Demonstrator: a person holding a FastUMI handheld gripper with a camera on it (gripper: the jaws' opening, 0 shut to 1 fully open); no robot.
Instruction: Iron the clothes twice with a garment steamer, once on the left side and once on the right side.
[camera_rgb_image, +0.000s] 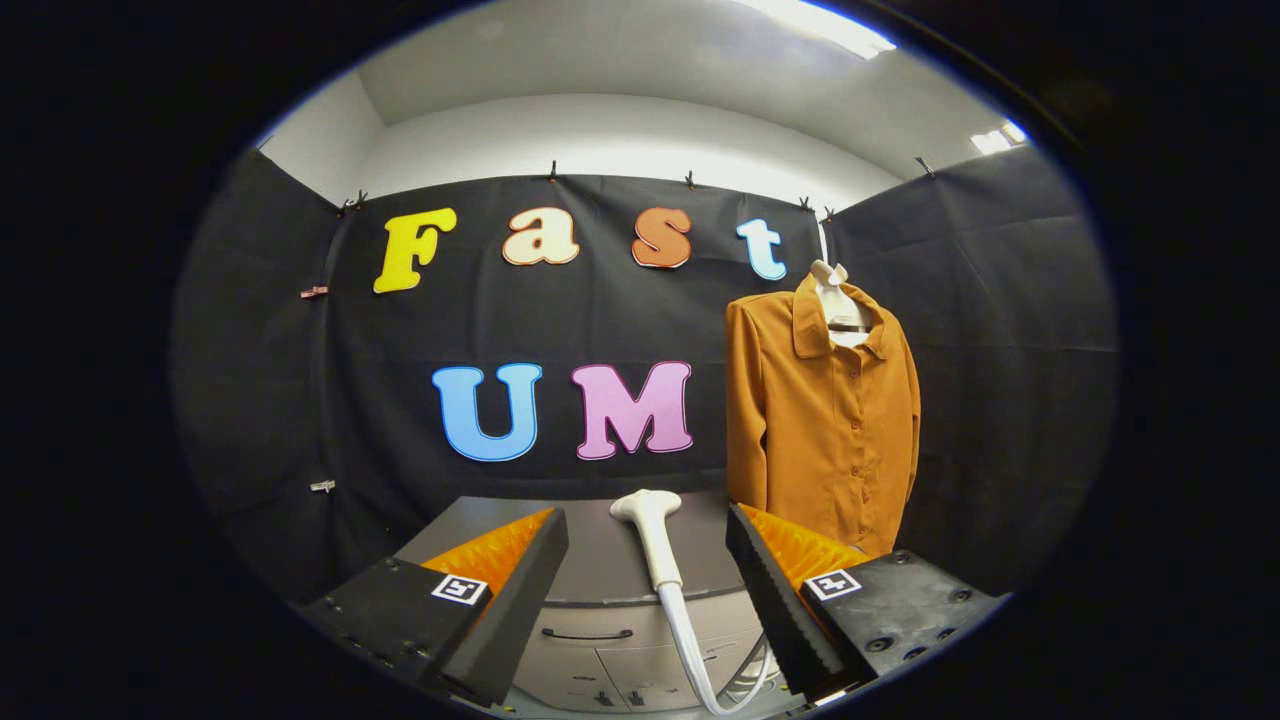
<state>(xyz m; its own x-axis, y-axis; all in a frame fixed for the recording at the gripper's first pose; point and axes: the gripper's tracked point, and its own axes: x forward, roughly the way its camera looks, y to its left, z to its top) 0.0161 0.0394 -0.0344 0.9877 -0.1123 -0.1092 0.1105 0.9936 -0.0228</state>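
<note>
An orange-brown button shirt (825, 420) hangs on a pale hanger (840, 310) against the booth's back wall, beyond the right finger. The white garment steamer head (652, 535) lies on the grey cabinet top (600, 550) between and just ahead of my fingers, its nozzle end pointing away and its white hose (700, 660) running down past the cabinet front. My gripper (648, 590) is open, both fingers wide apart on either side of the steamer handle, touching nothing.
The grey cabinet has a drawer with a dark handle (585, 634) on its front, below the steamer. Black cloth walls close the booth at the back and on both sides. The shirt's hem hangs down behind the cabinet's right end.
</note>
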